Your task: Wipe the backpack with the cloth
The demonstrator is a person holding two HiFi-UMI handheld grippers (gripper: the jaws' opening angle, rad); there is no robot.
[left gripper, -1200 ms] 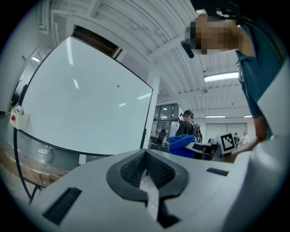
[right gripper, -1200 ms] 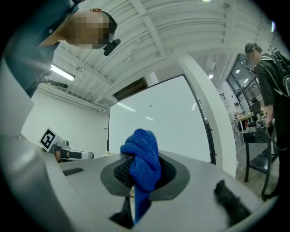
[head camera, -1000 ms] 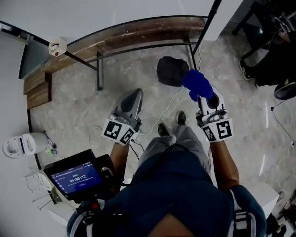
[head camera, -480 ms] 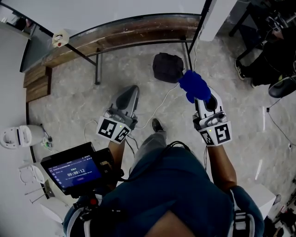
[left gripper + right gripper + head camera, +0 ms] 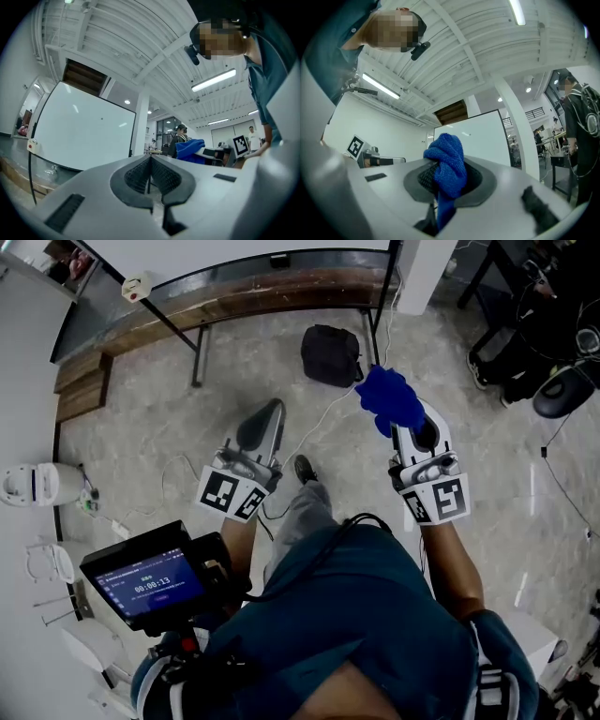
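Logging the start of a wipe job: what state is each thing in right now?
Right gripper: shut on the cloth.
Cloth: bunched up, held off the floor.
Left gripper: shut, empty.
Backpack: lying on the floor, nothing touching it.
Screen: lit.

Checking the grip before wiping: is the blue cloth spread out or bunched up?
Bunched up. The cloth sits crumpled in a wad, pinched between the right gripper's jaws.
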